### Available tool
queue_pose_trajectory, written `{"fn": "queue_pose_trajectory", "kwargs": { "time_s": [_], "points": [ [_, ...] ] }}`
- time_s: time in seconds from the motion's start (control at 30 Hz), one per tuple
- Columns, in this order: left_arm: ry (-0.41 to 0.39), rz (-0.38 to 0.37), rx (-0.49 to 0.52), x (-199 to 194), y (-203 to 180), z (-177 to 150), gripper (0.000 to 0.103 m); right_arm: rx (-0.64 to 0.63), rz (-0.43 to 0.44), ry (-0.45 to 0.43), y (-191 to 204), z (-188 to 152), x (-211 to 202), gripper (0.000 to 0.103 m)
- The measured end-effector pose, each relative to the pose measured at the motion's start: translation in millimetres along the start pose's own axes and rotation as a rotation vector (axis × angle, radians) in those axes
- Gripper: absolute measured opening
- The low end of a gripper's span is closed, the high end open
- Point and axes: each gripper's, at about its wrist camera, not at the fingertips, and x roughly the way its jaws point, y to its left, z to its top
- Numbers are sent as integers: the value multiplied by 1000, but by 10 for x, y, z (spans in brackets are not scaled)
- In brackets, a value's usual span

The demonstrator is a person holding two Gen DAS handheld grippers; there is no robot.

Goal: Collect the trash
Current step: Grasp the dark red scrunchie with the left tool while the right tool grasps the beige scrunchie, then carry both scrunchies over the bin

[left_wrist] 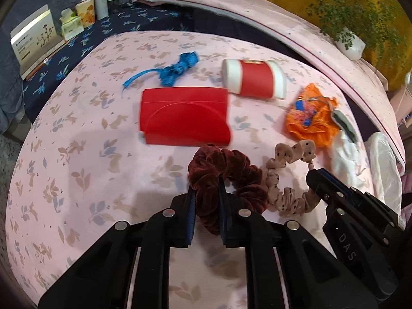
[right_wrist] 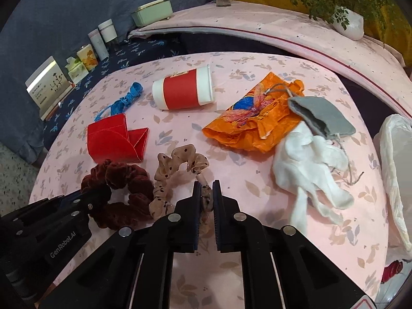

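While both grippers point down at the pink table (left_wrist: 77, 180), each one has its fingers pinched on a hair tie. The left gripper (left_wrist: 206, 193) squeezes the near loop of the red scrunchie (left_wrist: 226, 170), which pokes up between its fingers. The right gripper (right_wrist: 206, 193) squeezes the thin end of the tan scrunchie (right_wrist: 177, 170). The two ties lie side by side, touching, so the grippers sit close together. A white bag (right_wrist: 394, 159) lies at the far right edge, nearest the right gripper. I think the ties must be carried that way, past the white cloth (right_wrist: 309, 170).
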Motion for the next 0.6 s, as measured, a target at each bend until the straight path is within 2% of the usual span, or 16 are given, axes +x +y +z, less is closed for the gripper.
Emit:
{"fn": "queue_pose_trajectory", "kwargs": {
  "time_s": [0.37, 0.6],
  "points": [
    [-65, -77, 113, -395, -789, 55, 14, 114, -24, -133, -652, 82, -695, 9],
    [-80, -141, 192, -577, -1384, 84, 14, 202, -53, -201, -1161, 53, -1094, 9]
  ]
}}
